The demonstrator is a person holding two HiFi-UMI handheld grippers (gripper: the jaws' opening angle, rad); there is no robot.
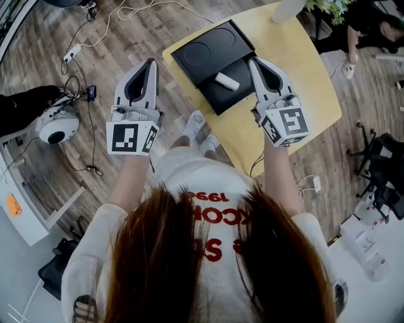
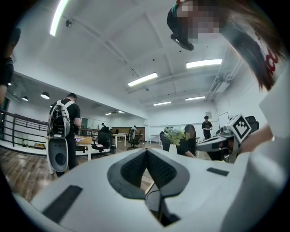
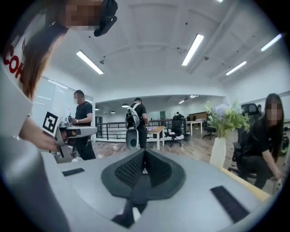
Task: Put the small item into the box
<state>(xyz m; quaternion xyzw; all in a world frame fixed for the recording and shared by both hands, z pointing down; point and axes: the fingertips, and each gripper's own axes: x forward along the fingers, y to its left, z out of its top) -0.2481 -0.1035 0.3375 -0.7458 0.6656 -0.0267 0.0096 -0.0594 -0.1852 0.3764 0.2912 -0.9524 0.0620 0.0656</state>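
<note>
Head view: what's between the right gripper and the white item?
Only bare floor of the black box separates the right gripper from the white item, as the head view shows.

Counted: one table (image 1: 303, 63), one black box (image 1: 208, 47), one small white item (image 1: 227, 81), one vase (image 1: 287, 9). Two grippers are seen: left gripper (image 1: 151, 62), right gripper (image 1: 252, 60). Two shoes (image 1: 194, 123) are noted.
</note>
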